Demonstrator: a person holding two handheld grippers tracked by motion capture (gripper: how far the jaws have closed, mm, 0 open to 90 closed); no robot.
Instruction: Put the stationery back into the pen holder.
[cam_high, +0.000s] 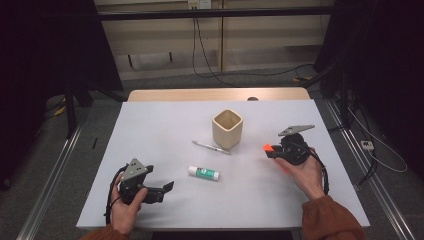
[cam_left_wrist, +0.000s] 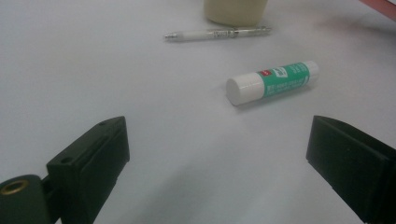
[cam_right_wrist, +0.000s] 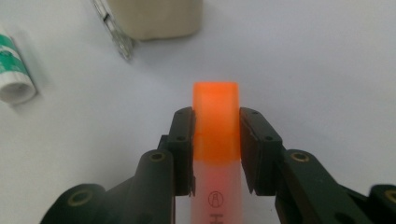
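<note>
in the high view the right gripper (cam_high: 270, 150) is at the right of the frame, a little below the middle, held in the person's right hand (cam_high: 304, 172). its jaws are clenched on an orange marker (cam_high: 267, 148), and the orange end of the marker points to the left of the frame, toward the beige cup (cam_high: 227, 129). in the right gripper view the two black jaws press on both sides of the orange marker (cam_right_wrist: 216, 123) in the centre of the frame; its bright orange cap sticks out past the pads and its paler body runs down to the bottom edge.

the left gripper (cam_high: 162, 189) is at the lower left of the high view, in the person's left hand (cam_high: 125, 210). its jaws stand released and well apart with nothing between them, as the left gripper view shows: one jaw at the lower left, one at the lower right, and bare white table (cam_left_wrist: 93, 70) in the gap.

the glue stick (cam_high: 203, 173), white with a green label, lies on its side near the centre of the high view, between the two grippers. the thin pen (cam_high: 211, 147) lies just above it, and its right end is just beside the foot of the beige cup; whether they touch i cannot tell. the cup stands upright, above the centre.
</note>
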